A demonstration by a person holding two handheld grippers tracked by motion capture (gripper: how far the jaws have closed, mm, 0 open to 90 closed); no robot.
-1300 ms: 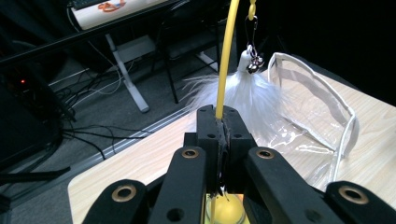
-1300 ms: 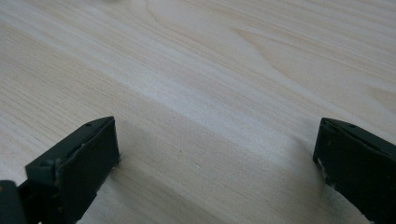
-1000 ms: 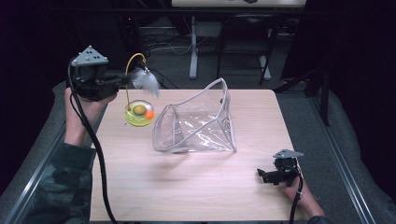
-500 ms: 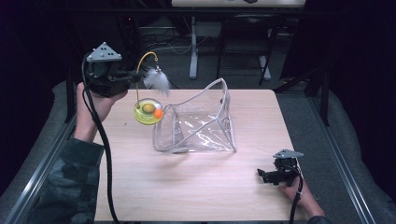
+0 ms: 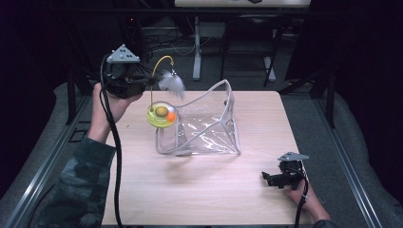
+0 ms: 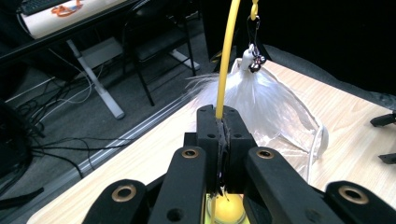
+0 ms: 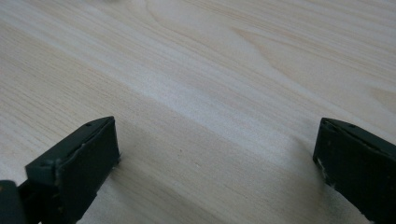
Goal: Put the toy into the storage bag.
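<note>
Hanging above the clear bag's (image 5: pixel 204 126) left rim: cat toy (image 5: pixel 161 114) — yellow disc, orange ball, seemingly feathered; left gripper (image 5: pixel 142 81) raised, clamping its wire; right gripper (image 5: pixel 267 178) resting agape on table (image 5: pixel 190 190).

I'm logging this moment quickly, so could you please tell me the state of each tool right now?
Left tool: closed on the yellow wire of the feather toy.
Right tool: open, holding nothing, low over the table.
</note>
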